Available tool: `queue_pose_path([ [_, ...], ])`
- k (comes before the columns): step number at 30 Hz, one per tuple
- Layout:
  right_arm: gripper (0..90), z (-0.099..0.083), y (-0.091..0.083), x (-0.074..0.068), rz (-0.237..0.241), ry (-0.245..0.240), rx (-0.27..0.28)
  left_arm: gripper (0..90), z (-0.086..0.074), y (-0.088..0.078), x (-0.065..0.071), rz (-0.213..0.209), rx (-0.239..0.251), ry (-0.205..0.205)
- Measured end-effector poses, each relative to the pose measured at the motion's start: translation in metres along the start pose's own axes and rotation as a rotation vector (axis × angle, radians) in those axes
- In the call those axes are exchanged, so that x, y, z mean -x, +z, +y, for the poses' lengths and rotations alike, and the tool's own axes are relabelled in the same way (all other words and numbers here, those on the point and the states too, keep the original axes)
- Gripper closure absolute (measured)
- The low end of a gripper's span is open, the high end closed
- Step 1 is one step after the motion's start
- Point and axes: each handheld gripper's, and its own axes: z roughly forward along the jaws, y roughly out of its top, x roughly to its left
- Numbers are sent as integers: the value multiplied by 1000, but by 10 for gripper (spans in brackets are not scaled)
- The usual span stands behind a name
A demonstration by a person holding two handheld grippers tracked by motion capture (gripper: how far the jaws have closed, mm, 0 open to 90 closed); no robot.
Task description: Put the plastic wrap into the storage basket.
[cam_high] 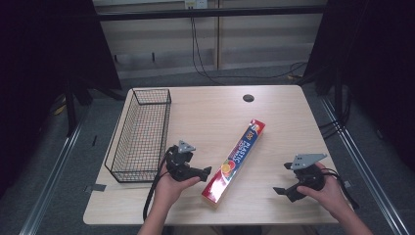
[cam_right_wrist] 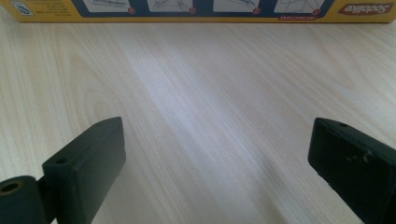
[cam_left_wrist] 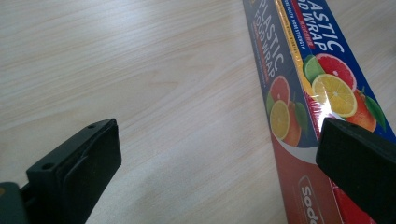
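Near the table's [cam_high: 274, 105] middle, the plastic wrap box [cam_high: 235, 160] lies flat on a diagonal, running from about 1 o'clock down to 7 o'clock, with the wire basket [cam_high: 139, 134] well off at its 9 o'clock. The left gripper [cam_high: 203, 172] sits just beside the box's near end, jaws spread wide with nothing between them but bare wood. The right gripper [cam_high: 281, 191] is out at the box's 4 o'clock, well apart from it, jaws also wide apart and holding nothing.

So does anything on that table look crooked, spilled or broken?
Nothing spilled or broken. The plastic wrap box lies flat but diagonal across the table, askew to the wire basket, which sits parallel to the left edge. Both grippers are open, not touching it.
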Motion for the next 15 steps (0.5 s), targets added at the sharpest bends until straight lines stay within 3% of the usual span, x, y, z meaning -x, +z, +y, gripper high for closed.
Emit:
queue_pose_path([
  [2, 41, 1, 0, 1, 10, 7, 10, 1, 0, 0, 1, 7, -11, 13],
  [7, 41, 5, -1, 5, 4, 12, 34, 1, 1, -2, 4, 8, -6, -5],
  [9, 41, 5, -1, 7, 7, 13, 34, 2, 2, -4, 6, 25, -6, 17],
  [11, 41, 5, -1, 8, 3, 21, 36, 8, 5, -6, 5, 8, -23, 26],
  [15, 43, 5, -2, 9, 9, 21, 36, 52, 11, -6, 8, 4, -11, 6],
])
